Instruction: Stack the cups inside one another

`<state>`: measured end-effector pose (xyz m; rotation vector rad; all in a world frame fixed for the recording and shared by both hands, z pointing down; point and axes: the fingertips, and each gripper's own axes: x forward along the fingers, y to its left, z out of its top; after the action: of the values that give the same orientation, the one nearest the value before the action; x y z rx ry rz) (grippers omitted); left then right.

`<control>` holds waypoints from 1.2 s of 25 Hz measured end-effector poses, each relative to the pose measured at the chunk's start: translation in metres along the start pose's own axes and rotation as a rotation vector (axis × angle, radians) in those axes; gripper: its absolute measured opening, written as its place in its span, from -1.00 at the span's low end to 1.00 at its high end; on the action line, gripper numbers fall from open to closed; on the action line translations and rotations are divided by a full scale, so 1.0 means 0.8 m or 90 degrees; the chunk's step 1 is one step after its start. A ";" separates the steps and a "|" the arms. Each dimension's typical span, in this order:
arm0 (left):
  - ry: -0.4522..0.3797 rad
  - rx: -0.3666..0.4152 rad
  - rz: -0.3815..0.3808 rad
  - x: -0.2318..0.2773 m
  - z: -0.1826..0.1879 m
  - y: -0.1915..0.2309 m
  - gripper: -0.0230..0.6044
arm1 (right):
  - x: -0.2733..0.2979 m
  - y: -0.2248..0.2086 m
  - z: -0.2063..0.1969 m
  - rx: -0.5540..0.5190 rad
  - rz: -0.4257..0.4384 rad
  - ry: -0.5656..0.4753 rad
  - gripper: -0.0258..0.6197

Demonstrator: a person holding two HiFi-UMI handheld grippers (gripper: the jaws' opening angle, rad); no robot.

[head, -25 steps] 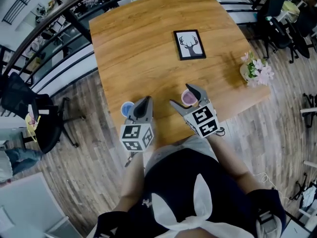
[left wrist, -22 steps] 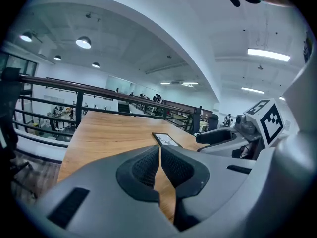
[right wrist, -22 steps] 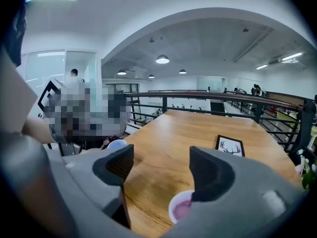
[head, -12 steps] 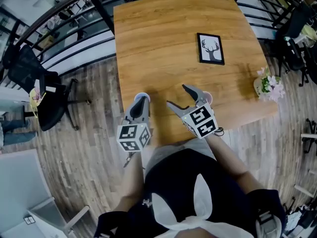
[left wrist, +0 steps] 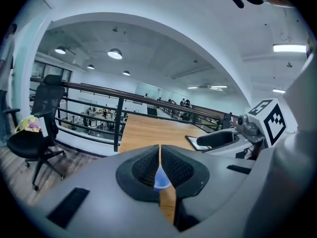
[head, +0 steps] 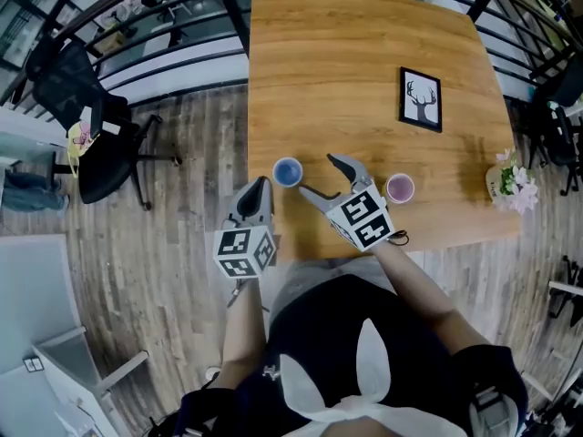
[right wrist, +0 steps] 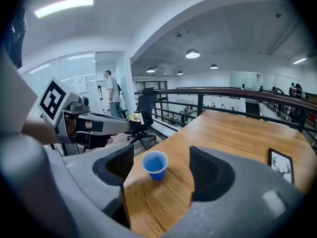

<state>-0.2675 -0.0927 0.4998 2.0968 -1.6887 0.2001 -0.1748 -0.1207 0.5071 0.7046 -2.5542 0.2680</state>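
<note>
Right gripper (head: 321, 175) gapes wide, lined up on the untouched blue cup (head: 288, 172) at the table's (head: 346, 80) near edge, probably to carry it to the pink cup (head: 400, 188), while left gripper (head: 259, 189) hangs closed, empty.

The left claw (head: 258, 189) hangs over the near-left corner of the bench (head: 364, 62), pointing away from the body, its jaws drawn together to a thin slit and gripping nothing. Its marker cube (head: 246, 251) sits low, just off the bench's near edge. The right claw (head: 321, 176) is held over the near edge, angled away and toward the left, jaws spread wide and empty. The right forearm (head: 414, 276) reaches forward bare from the torso. The left forearm (head: 241, 321) runs almost straight ahead.
</note>
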 end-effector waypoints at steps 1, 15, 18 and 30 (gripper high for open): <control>-0.001 -0.002 0.007 -0.004 -0.001 0.005 -0.84 | 0.005 0.004 0.000 -0.002 0.007 0.002 0.16; 0.001 -0.021 0.089 -0.052 -0.022 0.055 -0.84 | 0.078 0.047 -0.013 -0.050 0.062 0.059 0.25; 0.012 -0.028 0.093 -0.056 -0.025 0.057 -0.84 | 0.090 0.049 -0.020 -0.061 0.059 0.076 0.25; 0.010 -0.025 0.092 -0.057 -0.030 0.059 -0.84 | 0.129 0.038 -0.064 -0.093 0.036 0.159 0.25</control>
<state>-0.3202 -0.0498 0.5155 1.9418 -1.8210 0.2260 -0.2485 -0.1237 0.6002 0.5095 -2.3296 0.1731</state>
